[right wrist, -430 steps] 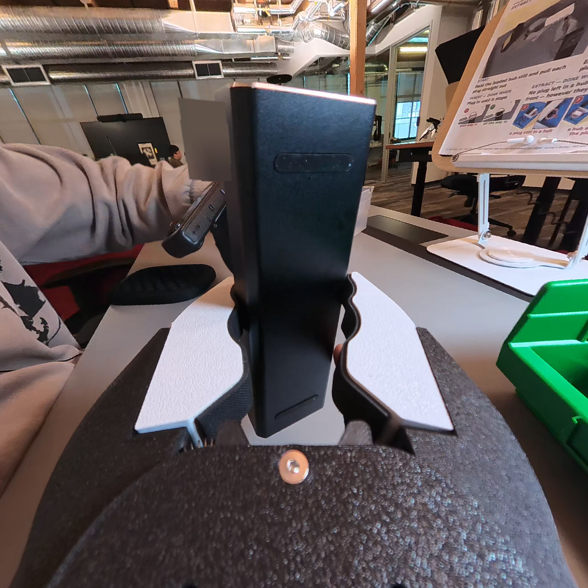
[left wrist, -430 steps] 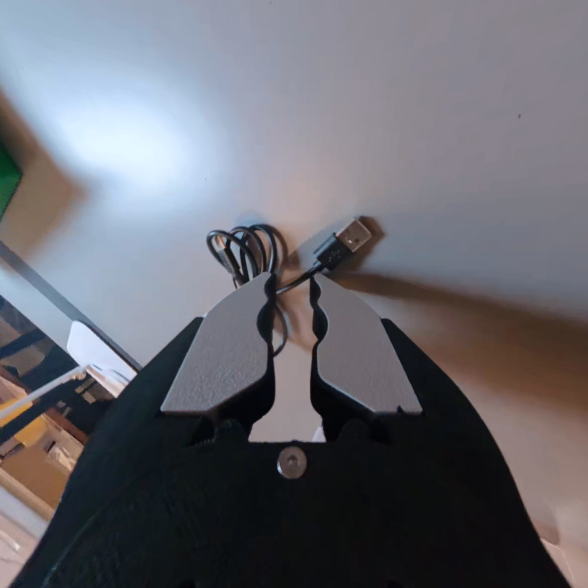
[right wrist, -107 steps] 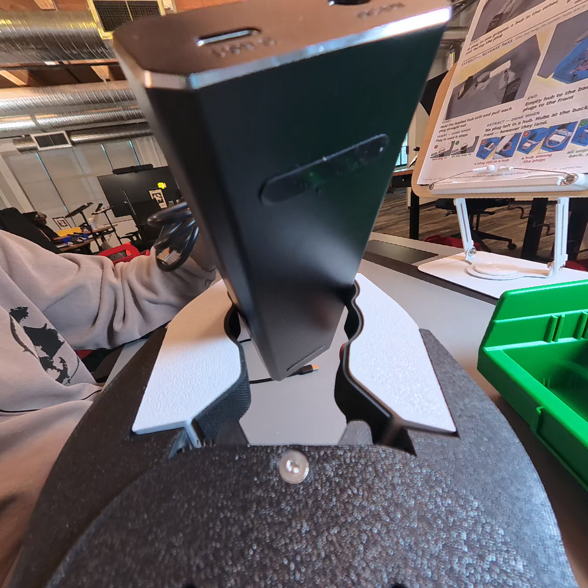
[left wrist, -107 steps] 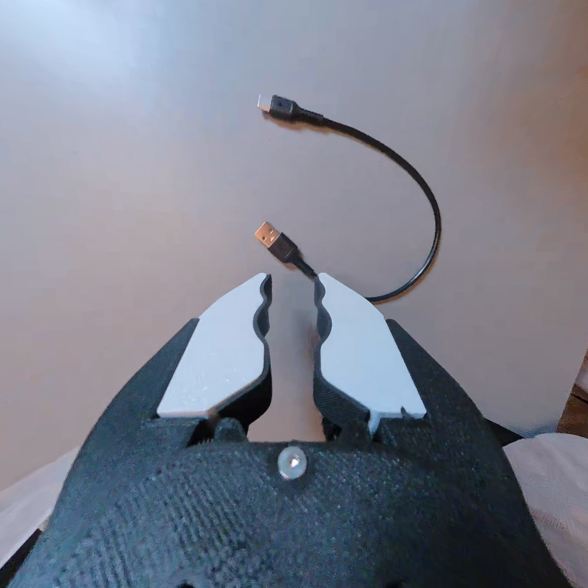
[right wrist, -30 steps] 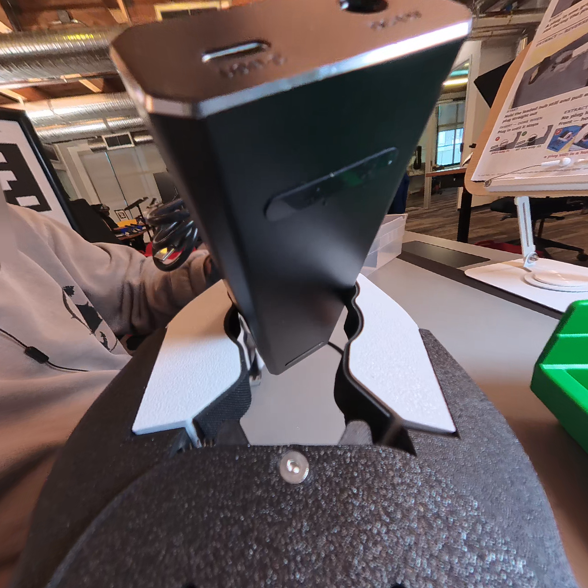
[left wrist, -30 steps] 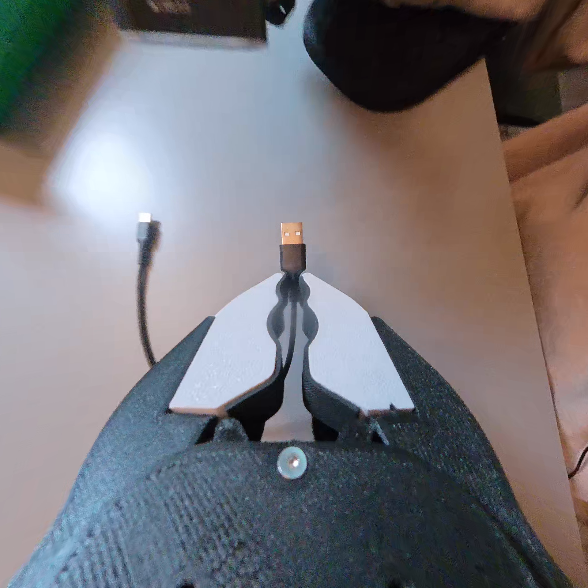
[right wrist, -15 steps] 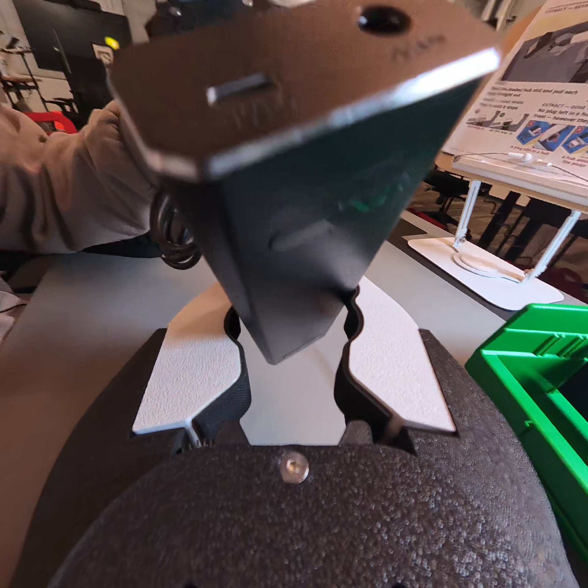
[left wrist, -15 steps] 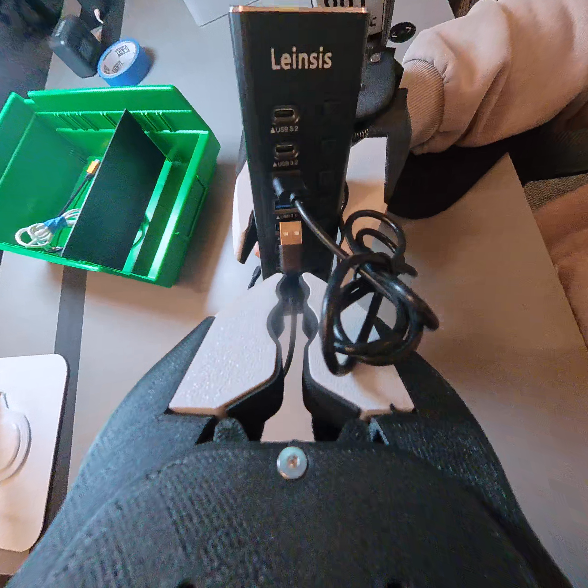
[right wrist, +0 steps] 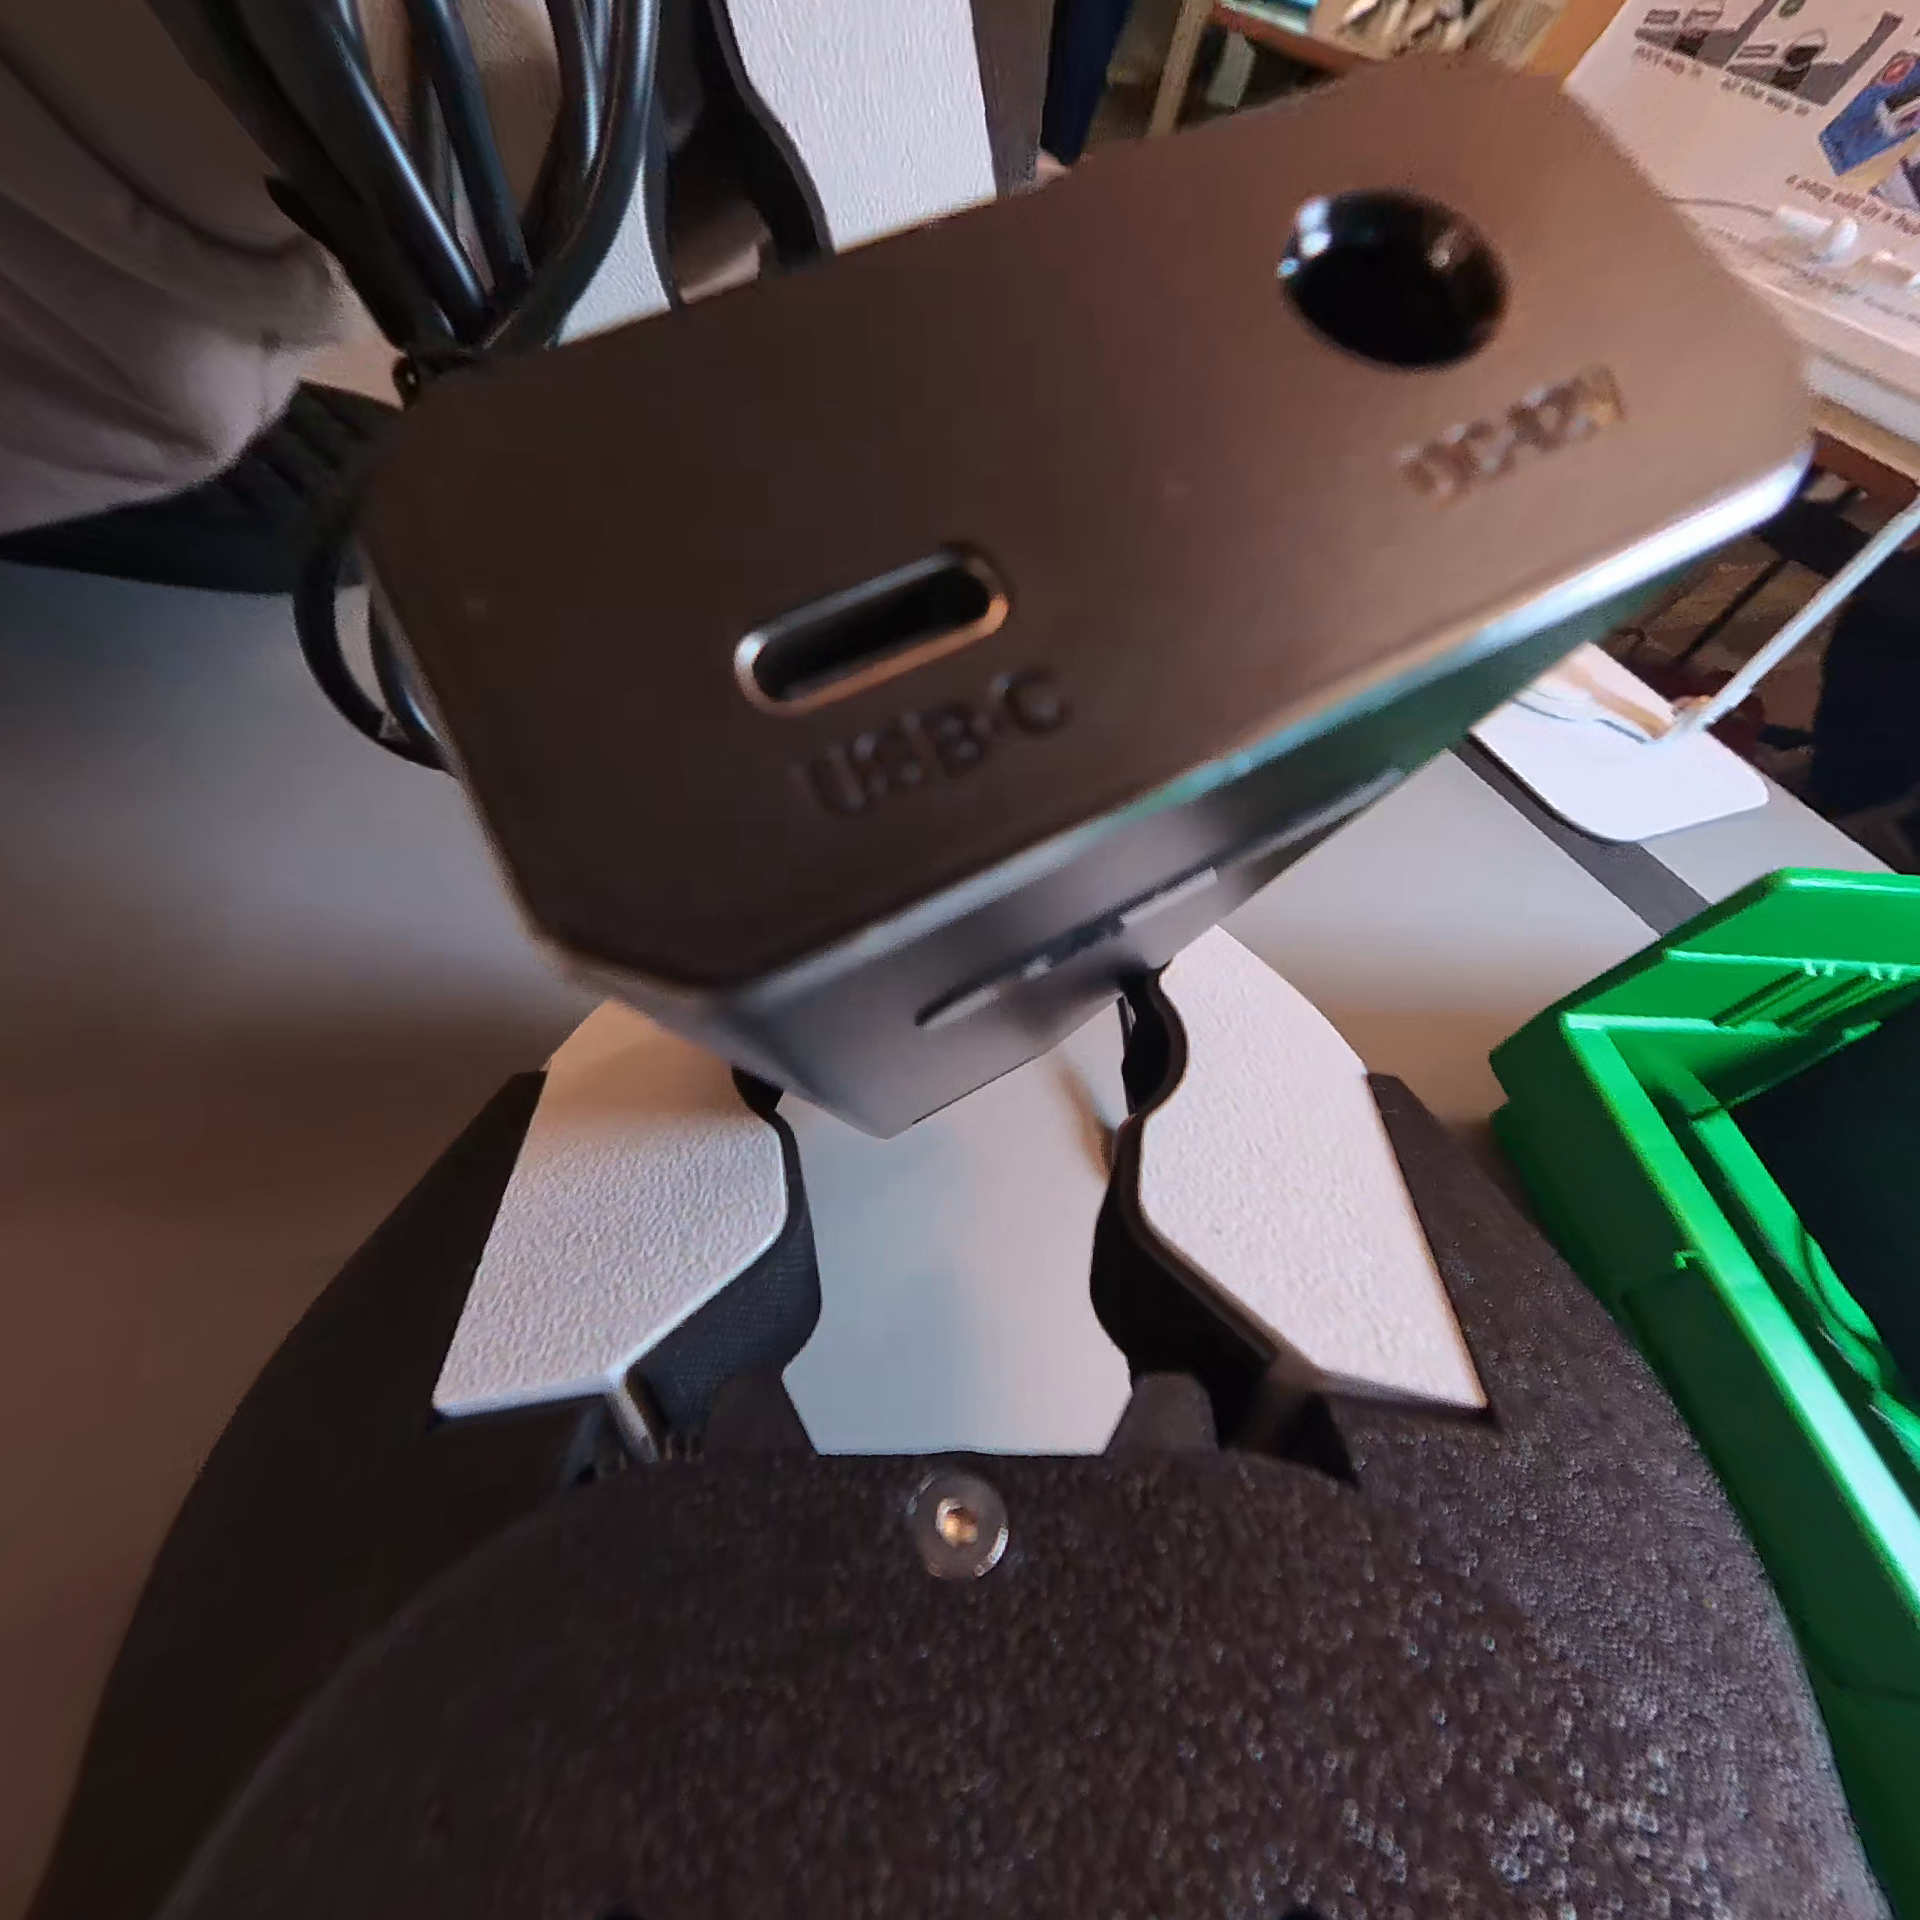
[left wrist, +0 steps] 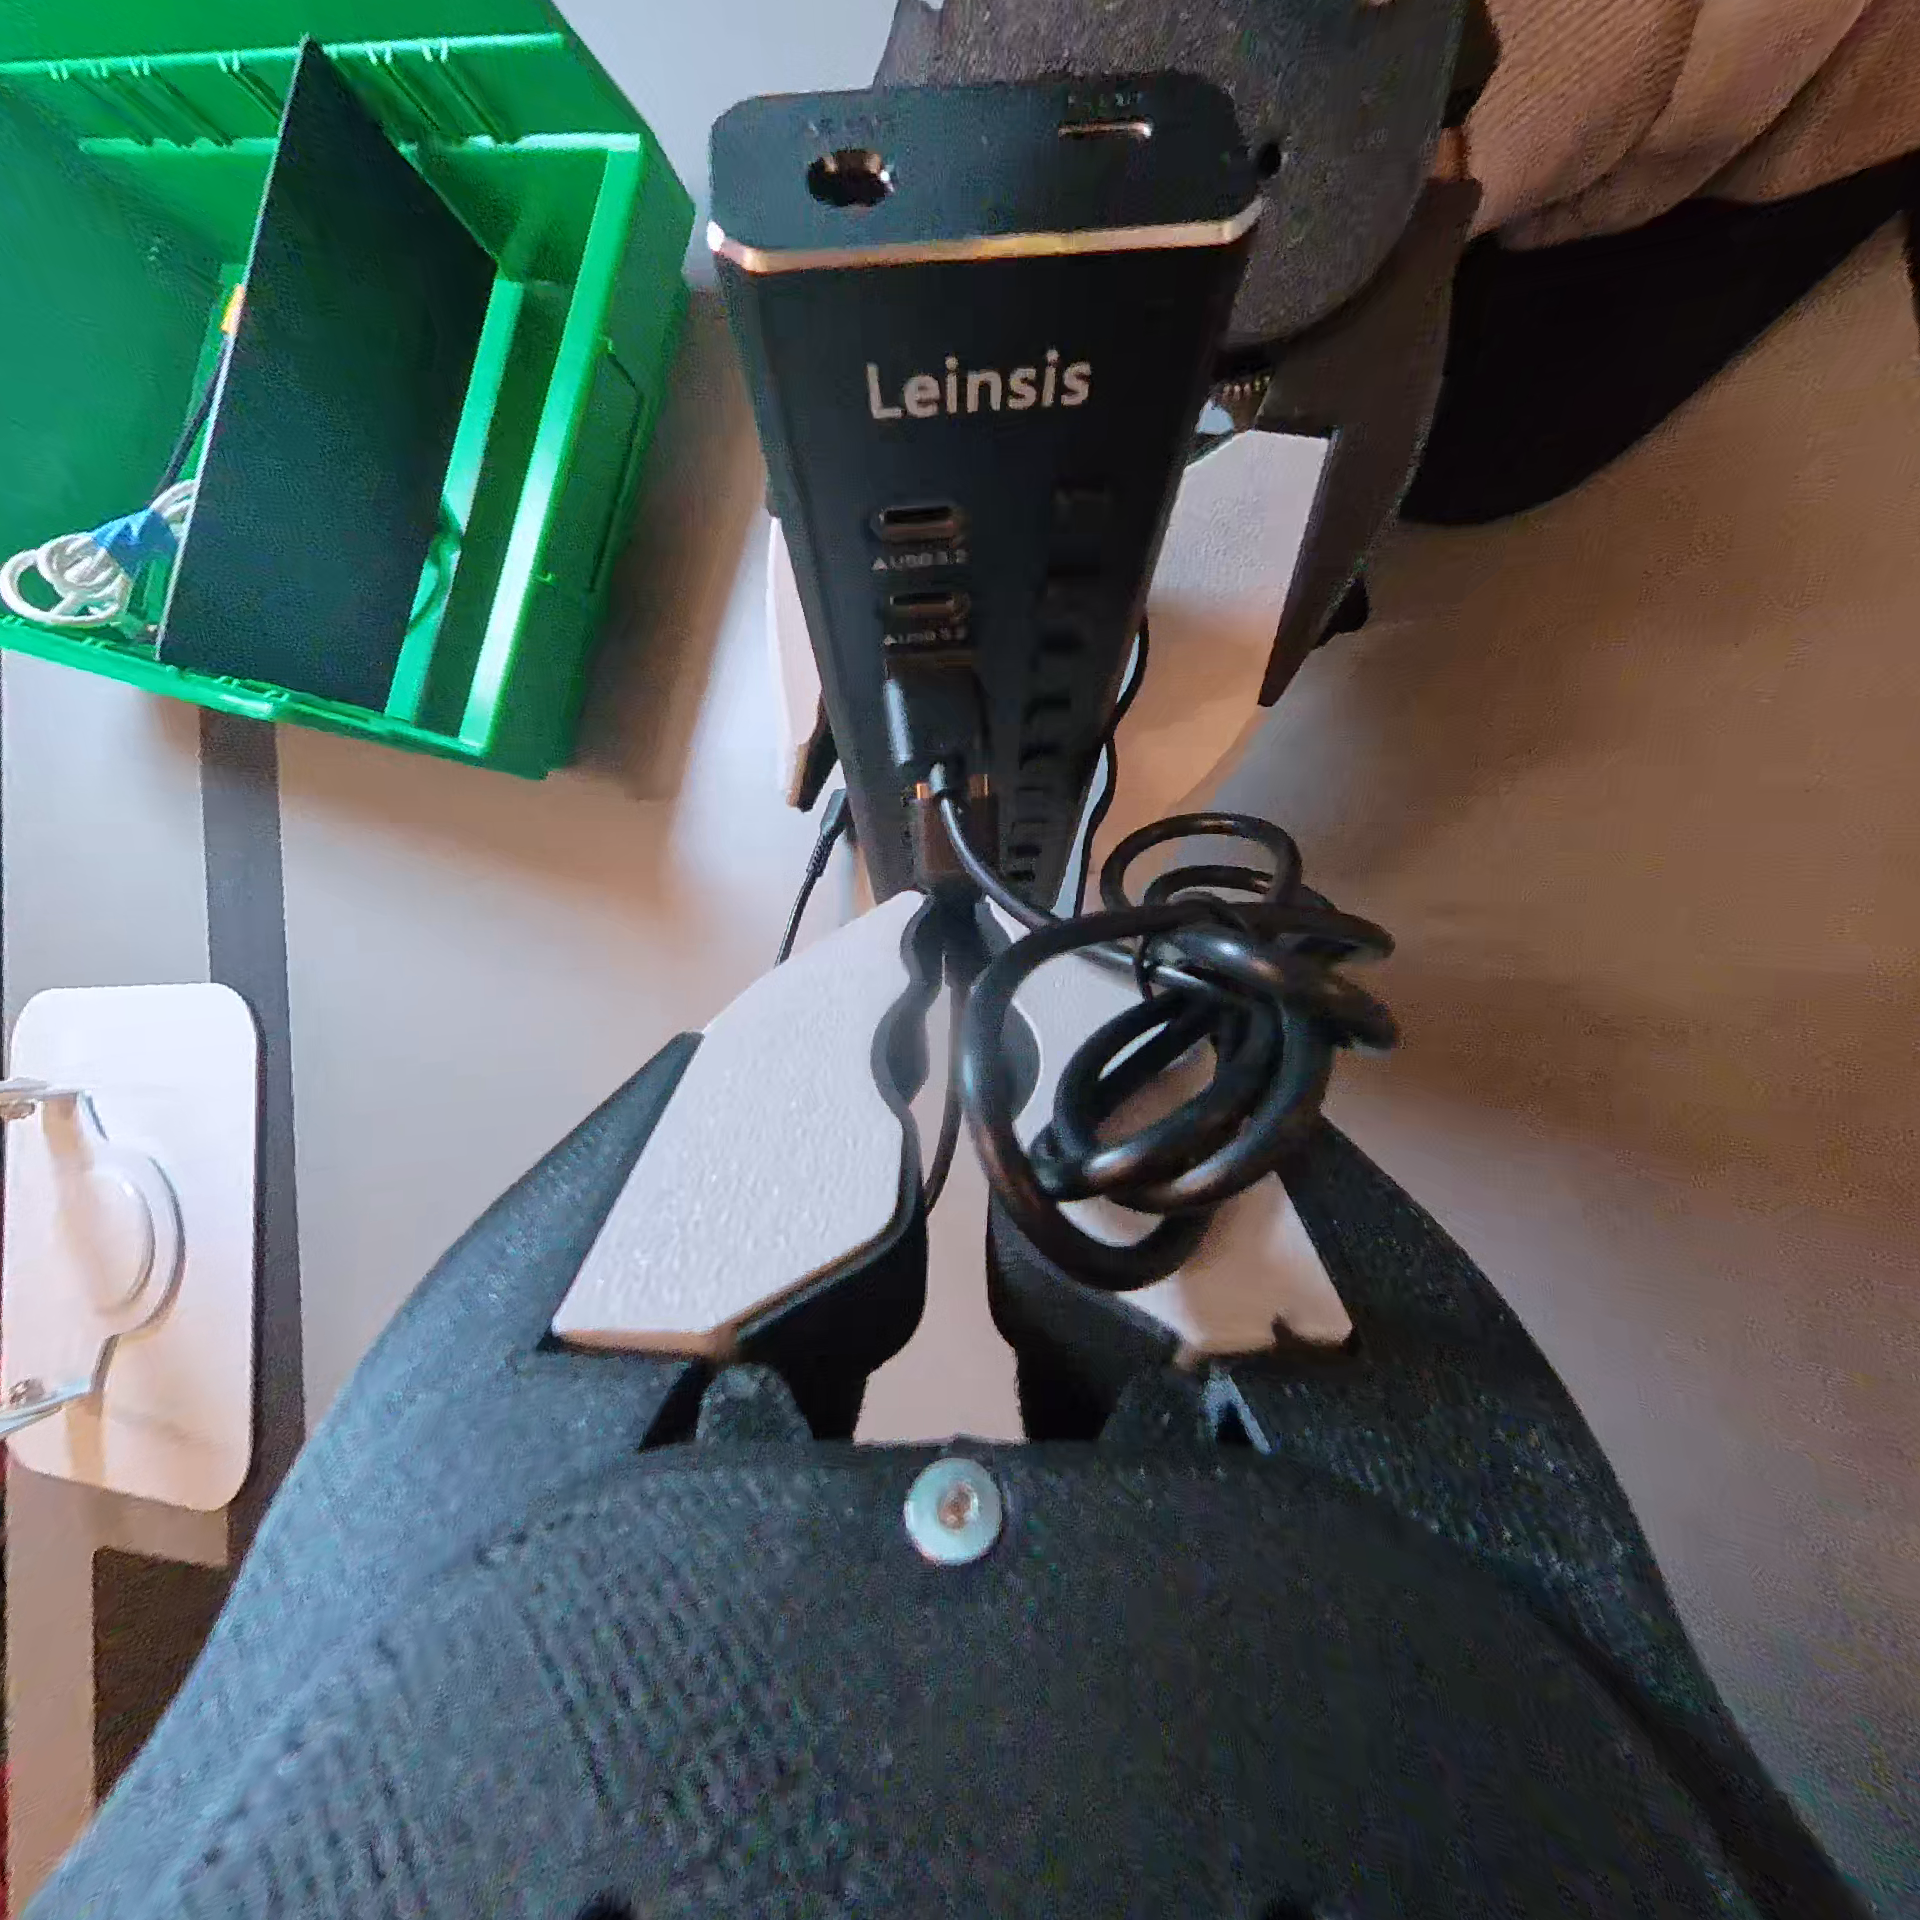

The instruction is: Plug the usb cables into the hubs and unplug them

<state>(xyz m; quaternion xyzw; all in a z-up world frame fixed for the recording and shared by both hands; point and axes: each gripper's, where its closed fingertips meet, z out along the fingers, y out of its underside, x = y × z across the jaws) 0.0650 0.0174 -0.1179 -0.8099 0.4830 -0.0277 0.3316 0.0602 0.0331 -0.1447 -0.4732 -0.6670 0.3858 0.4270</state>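
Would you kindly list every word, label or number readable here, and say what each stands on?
I won't copy out writing; here is where it stands.
Hub, front: pale printed word, small marks under two ports.
Hub end face: embossed marks by slot and round socket.
Instruction sheet: blurred, unreadable.

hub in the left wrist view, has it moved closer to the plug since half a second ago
Yes. The hub now looms nearer and covers the plug tip, which sits at its lowest port, while the fingers sit unchanged in the frame.
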